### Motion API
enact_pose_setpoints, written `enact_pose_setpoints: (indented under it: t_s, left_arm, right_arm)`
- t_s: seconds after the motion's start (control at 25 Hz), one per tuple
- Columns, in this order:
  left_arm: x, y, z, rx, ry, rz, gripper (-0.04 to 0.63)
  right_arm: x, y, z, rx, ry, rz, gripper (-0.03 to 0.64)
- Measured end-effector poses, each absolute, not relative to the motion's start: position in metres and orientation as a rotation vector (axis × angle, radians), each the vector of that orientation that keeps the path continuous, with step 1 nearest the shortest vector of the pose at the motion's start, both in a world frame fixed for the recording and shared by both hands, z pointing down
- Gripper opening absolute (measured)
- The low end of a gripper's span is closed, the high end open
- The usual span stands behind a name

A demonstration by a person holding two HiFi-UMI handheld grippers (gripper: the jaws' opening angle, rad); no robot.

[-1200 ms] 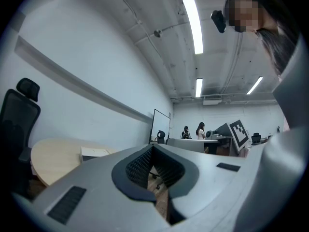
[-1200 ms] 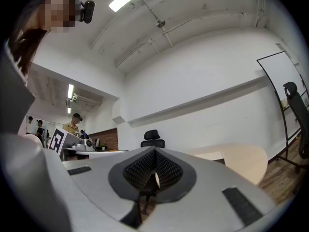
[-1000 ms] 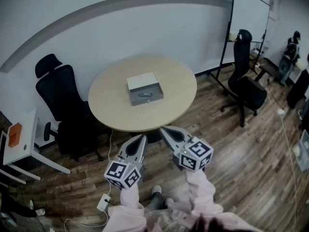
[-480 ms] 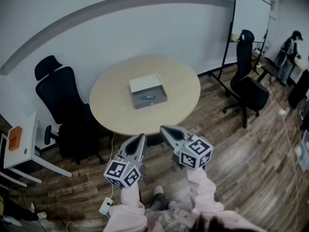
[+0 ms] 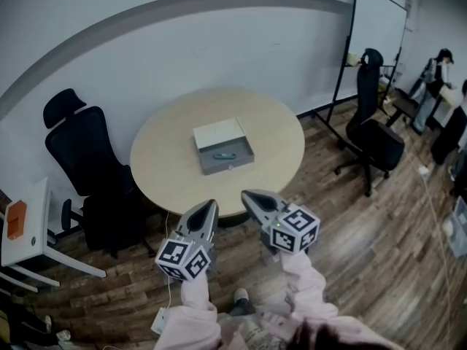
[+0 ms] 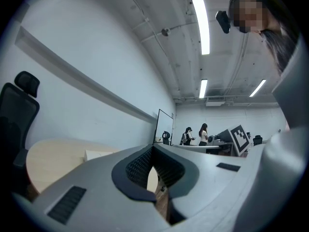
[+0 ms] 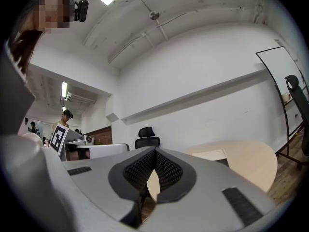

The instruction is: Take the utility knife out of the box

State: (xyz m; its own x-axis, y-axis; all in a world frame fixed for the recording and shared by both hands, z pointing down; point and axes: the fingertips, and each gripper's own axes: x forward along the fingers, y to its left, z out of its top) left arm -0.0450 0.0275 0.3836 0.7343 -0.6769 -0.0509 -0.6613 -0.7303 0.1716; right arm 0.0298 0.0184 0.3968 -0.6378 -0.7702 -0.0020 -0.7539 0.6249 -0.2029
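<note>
An open grey box (image 5: pixel 224 146) with its white lid tipped back sits in the middle of the round beige table (image 5: pixel 168 159). A small bluish utility knife (image 5: pixel 222 155) lies inside it. My left gripper (image 5: pixel 210 205) and right gripper (image 5: pixel 246 194) hover side by side over the floor just short of the table's near edge, both shut with nothing between the jaws. In the left gripper view the jaws (image 6: pixel 152 148) meet at the tips, with the table (image 6: pixel 53 153) and the box lid (image 6: pixel 99 154) beyond. The right gripper view shows its tips (image 7: pixel 155 150) closed, the table (image 7: pixel 251 166) ahead.
A black office chair (image 5: pixel 84 159) stands left of the table and another (image 5: pixel 372 133) at the right by a whiteboard (image 5: pixel 376 35). A white side table (image 5: pixel 29 228) with an orange item is far left. People stand at the back right. The floor is wood planks.
Both grippers have come nearer to the table, staying shut and side by side. The table and box now sit slightly closer and lower in the head view.
</note>
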Motion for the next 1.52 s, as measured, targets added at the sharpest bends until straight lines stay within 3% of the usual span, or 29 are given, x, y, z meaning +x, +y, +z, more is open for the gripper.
enact_pose_setpoints:
  t_s: [1.52]
  left_arm:
    - [-0.062,-0.059,0.427,2.748,-0.944,-0.112,0.002]
  right_arm:
    - [0.018,-0.059,0.419,-1.4,2.716,-0.333,-0.005]
